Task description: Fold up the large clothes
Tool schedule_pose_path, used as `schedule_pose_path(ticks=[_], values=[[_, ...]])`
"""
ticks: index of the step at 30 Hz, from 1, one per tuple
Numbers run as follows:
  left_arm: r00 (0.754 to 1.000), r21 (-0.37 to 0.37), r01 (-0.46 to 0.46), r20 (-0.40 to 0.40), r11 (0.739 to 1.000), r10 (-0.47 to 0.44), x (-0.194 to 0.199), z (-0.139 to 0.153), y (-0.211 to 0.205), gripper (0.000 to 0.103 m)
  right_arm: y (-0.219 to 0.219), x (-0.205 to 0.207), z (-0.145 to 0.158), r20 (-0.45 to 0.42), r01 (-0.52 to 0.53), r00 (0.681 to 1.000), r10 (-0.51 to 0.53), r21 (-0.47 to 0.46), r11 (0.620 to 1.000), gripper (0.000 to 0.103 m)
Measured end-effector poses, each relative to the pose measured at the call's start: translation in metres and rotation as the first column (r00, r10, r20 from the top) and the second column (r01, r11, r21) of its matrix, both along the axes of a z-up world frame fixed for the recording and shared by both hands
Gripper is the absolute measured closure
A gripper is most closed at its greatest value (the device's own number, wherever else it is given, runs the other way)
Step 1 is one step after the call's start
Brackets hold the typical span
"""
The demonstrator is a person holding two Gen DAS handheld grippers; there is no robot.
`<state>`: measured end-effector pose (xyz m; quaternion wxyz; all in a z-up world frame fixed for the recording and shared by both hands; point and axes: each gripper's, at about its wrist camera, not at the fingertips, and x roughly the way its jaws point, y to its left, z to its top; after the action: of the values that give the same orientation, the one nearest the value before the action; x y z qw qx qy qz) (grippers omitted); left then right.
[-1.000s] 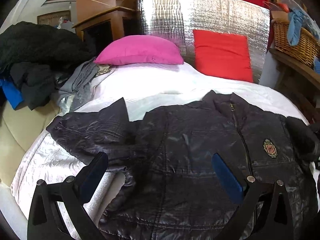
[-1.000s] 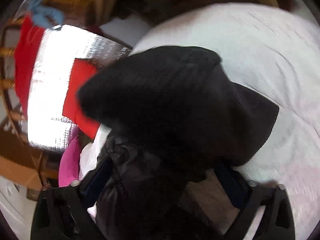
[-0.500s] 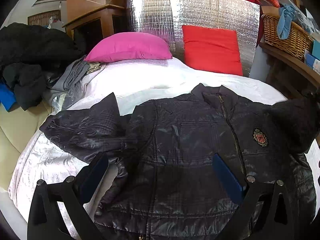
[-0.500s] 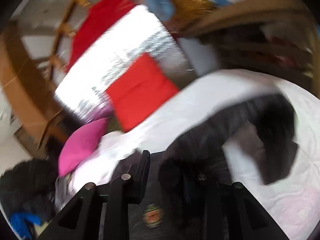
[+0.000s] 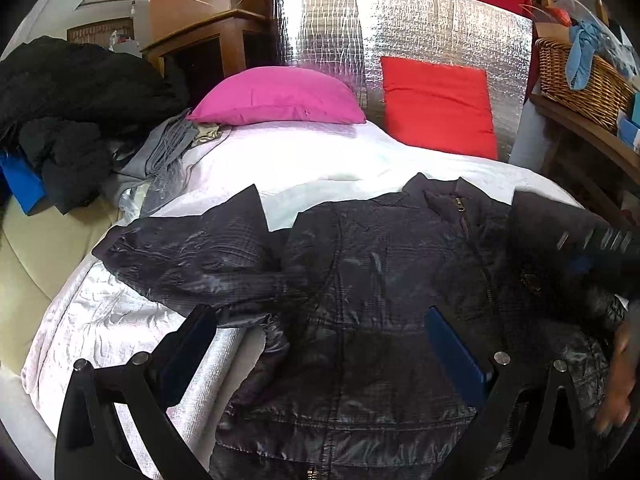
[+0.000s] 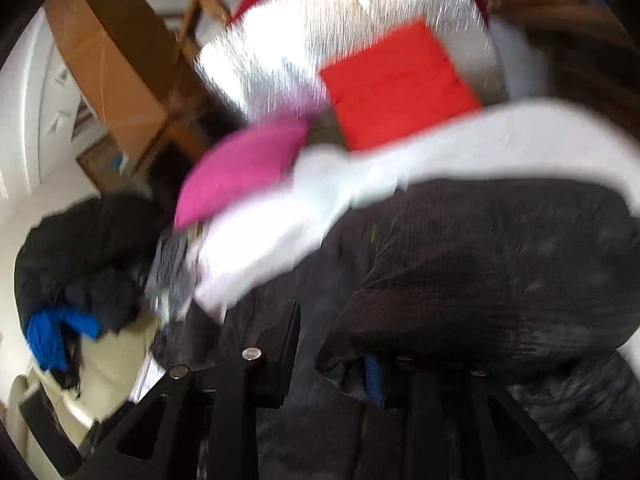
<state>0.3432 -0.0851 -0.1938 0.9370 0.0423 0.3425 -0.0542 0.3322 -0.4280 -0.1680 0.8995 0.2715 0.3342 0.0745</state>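
Note:
A dark quilted jacket (image 5: 380, 280) lies front up on the white bedcover (image 5: 320, 160), zipped, with its left sleeve (image 5: 192, 248) spread out to the side. My left gripper (image 5: 320, 320) hovers open just above the jacket's lower front, nothing between its fingers. In the blurred right wrist view, my right gripper (image 6: 332, 344) has the jacket's other sleeve (image 6: 500, 280) between its jaws, which are opening slightly. It carries the sleeve over the jacket's chest. In the left wrist view the right gripper (image 5: 592, 248) is a blur at the right edge, with a hand (image 5: 620, 380) below it.
A pink pillow (image 5: 276, 98) and a red cushion (image 5: 436, 104) lean against a silver foil panel (image 5: 400, 28) at the head of the bed. Dark clothes (image 5: 72, 92) are piled on the left. A wicker basket (image 5: 580, 76) stands on a shelf at the right.
The right gripper rolled and swung the sleeve up from the bed's right side over the jacket's chest, now shadowing the badge. The left gripper stayed in place, open.

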Motion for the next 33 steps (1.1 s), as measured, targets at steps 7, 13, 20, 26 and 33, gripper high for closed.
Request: schedule_pose_path(ticks=[7,13,20,26,33], values=[[0.999,0.014,0.034,-0.012,0.999,-0.034,0.002,-0.005,-0.015,0.0,-0.005,-0.001,-0.054,-0.205,-0.074,0.971,0.126,0.242,0.967,0.011],[0.991,0.045,0.132,0.004,0.99,-0.132,-0.007,-0.002,-0.063,0.0,-0.092,-0.072,-0.017,-0.004,-0.049,0.998,0.059,0.5,0.865,0.01],[0.96,0.075,0.275,0.038,0.959,-0.278,-0.025,0.036,-0.17,0.0,-0.217,-0.134,-0.044,0.034,0.185,0.959,-0.28,0.673,0.716,0.006],[0.91,0.253,0.395,0.025,0.883,-0.414,-0.044,0.053,-0.292,0.0,-0.269,-0.151,-0.095,-0.123,0.342,0.9,-0.419,0.794,0.502,0.006],[0.886,0.383,0.464,-0.19,0.799,-0.423,-0.031,-0.006,-0.387,0.0,-0.291,-0.154,-0.129,-0.238,0.394,0.871,-0.429,0.861,0.322,0.006]])
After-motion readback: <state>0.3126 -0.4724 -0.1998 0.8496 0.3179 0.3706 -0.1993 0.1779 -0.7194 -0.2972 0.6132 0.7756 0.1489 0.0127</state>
